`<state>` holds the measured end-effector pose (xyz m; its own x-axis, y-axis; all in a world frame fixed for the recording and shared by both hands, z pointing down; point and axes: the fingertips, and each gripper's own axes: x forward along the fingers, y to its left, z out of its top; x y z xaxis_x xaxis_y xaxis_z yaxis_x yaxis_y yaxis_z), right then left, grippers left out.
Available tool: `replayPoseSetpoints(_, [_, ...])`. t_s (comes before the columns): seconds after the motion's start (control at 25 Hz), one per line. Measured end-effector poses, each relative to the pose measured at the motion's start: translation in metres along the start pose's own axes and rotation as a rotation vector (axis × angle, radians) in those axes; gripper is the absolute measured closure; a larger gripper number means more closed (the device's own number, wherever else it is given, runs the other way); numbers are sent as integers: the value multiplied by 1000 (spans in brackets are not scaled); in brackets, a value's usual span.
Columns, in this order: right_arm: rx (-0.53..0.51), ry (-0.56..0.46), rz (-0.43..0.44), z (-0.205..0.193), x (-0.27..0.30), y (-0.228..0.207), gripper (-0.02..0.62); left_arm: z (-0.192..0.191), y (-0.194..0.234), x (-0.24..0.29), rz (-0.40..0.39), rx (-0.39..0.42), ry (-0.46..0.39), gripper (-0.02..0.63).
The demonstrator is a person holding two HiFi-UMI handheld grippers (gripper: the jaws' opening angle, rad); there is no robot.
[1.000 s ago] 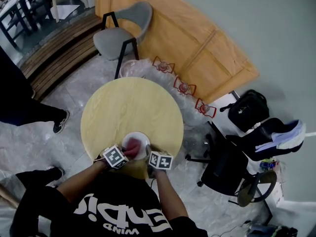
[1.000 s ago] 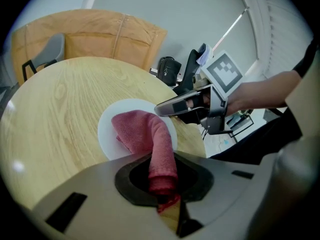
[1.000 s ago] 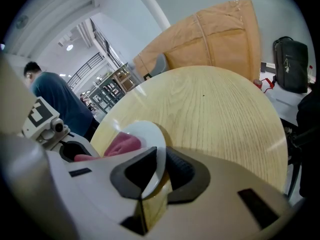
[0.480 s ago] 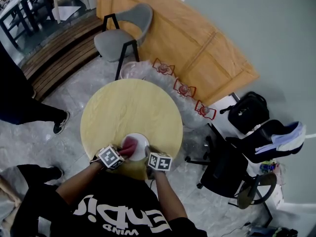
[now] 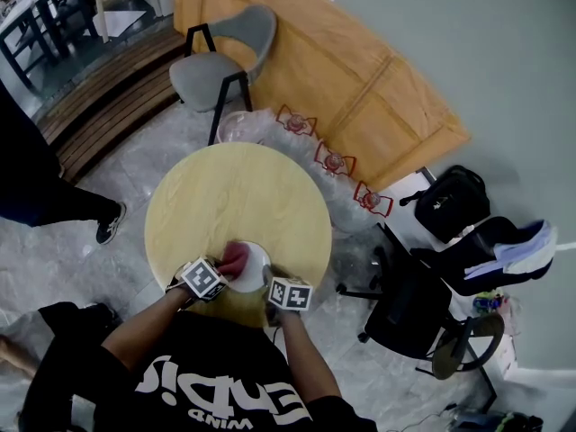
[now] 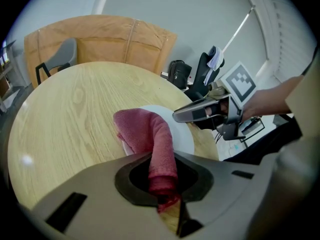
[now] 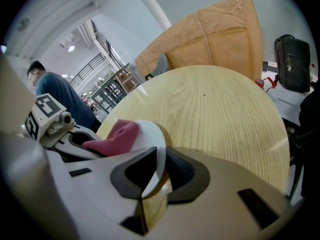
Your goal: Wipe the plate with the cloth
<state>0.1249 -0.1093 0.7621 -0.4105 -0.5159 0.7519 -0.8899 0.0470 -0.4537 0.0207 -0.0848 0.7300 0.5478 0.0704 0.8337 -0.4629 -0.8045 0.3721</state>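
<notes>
Your left gripper [image 6: 162, 184] has its jaws clamped on the red cloth [image 6: 147, 134], which runs forward out of them onto the white plate [image 6: 184, 136] on the desk [image 6: 70, 119], while your right gripper [image 7: 152, 179] has its jaws pinching the plate's rim between them.

cloth [image 6: 146, 129]: rough terry; plate [image 6: 183, 137]: glossy, smooth; table [image 6: 65, 119]: matt wood
</notes>
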Motion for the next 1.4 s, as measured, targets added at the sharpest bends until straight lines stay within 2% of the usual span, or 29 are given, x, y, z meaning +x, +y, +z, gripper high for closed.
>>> replayPoseSetpoints(0.32, [2, 0, 0, 0, 1, 0, 523, 10, 1, 12, -2, 7, 15, 554])
replayPoseSetpoints(0.68, [10, -1, -5, 1, 0, 0, 525, 20, -3, 25, -23, -43, 15, 554])
replayPoseSetpoints(0.96, [12, 0, -8, -1, 3, -1, 523, 29, -17, 37, -41, 8, 32, 554])
replayPoseSetpoints(1.4, [10, -6, -13, 0, 1, 0, 525, 23, -38, 41, -95, 1, 44, 554])
